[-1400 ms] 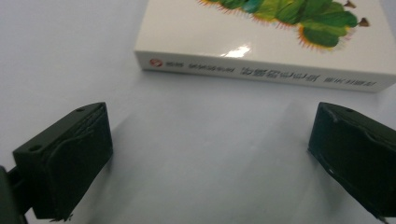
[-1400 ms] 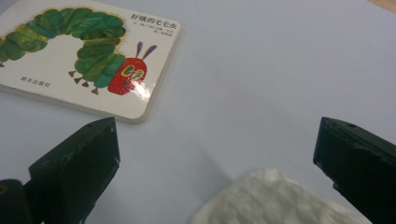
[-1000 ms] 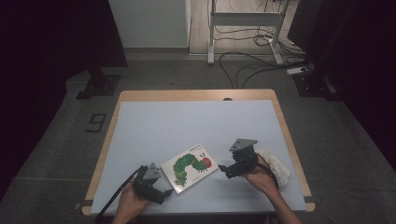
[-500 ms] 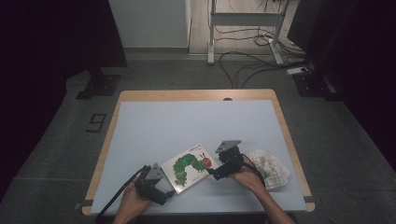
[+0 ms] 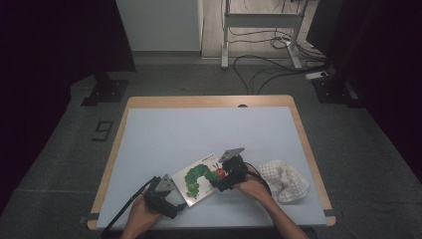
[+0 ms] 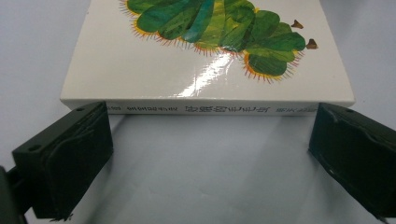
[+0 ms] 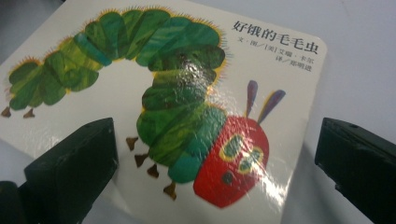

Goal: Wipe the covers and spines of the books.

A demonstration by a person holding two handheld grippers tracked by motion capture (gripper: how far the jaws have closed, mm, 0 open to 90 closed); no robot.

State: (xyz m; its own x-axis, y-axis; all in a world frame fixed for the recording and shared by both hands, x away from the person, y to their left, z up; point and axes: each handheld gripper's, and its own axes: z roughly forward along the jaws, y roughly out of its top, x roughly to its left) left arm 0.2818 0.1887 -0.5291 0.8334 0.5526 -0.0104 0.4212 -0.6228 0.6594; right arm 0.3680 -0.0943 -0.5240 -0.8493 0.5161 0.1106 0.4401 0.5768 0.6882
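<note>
The caterpillar book (image 5: 200,178) lies flat on the table (image 5: 199,134), cover up. The left gripper (image 5: 169,204) sits just beside the book's spine, jaws spread wide and gripping nothing. The right gripper (image 5: 222,180) hovers over the book's red-headed end, jaws likewise wide apart. A white cloth (image 5: 283,178) lies near the book's right
</note>
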